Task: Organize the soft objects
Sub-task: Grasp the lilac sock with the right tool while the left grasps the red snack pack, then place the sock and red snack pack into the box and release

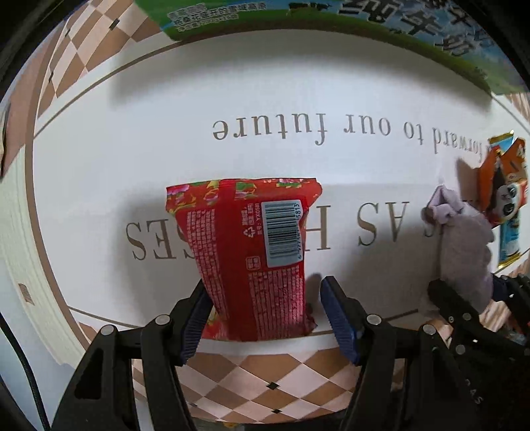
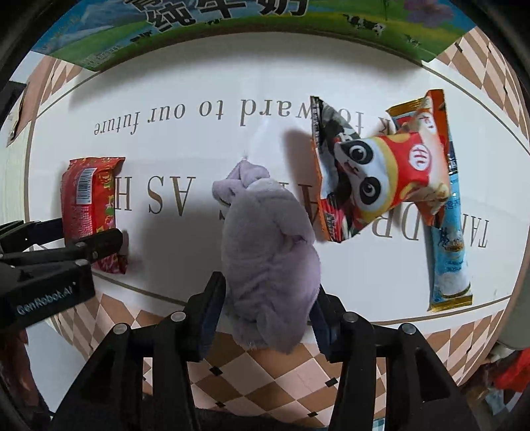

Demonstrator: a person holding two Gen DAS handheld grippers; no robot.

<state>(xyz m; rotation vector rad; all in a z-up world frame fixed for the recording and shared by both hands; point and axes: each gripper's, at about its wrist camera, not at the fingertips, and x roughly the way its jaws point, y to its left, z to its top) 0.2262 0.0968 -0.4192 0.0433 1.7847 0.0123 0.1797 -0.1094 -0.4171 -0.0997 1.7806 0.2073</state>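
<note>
A red snack packet (image 1: 255, 252) with a barcode lies on the white lettered mat (image 1: 99, 165), its near end between the open fingers of my left gripper (image 1: 265, 315). The left finger touches it; the right finger stands a little clear. The packet also shows in the right wrist view (image 2: 89, 212), with the left gripper (image 2: 63, 245) around its near end. My right gripper (image 2: 265, 318) is shut on a lilac plush toy (image 2: 268, 262) and holds it over the mat's (image 2: 198, 66) front edge. The plush also shows in the left wrist view (image 1: 463, 248).
A panda snack bag (image 2: 381, 169) lies on an orange-black packet (image 2: 331, 212) and a long blue stick pack (image 2: 450, 252) at the mat's right. A green and blue milk carton box (image 2: 232, 20) stands along the far edge. Checkered floor (image 2: 265, 374) lies below.
</note>
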